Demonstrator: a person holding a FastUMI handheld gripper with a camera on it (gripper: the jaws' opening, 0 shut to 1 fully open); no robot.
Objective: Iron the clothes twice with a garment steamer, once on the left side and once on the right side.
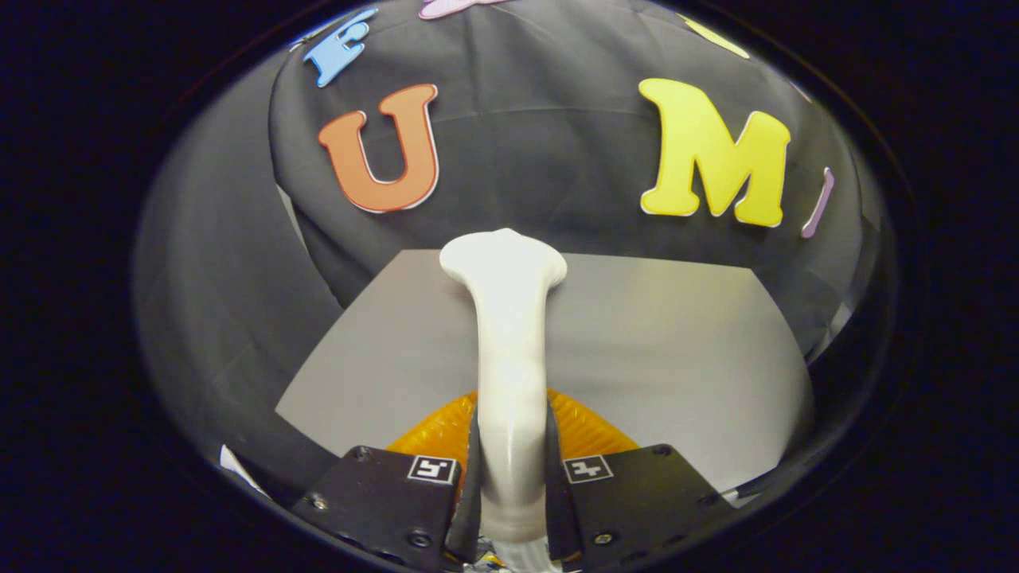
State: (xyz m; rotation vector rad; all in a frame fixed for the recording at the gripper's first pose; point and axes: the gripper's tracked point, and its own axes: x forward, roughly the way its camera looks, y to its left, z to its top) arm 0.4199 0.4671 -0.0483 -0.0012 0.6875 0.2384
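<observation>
While tongs [511,477] clamp one steamer [509,350], one orange garment [585,430], one table [677,350]

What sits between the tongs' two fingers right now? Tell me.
The white steamer, its handle clamped between both fingers of the tongs, seen in the gripper view.

1 fisheye view rides the gripper [511,477], facing forward along its jaws, close over the table [653,342].
</observation>
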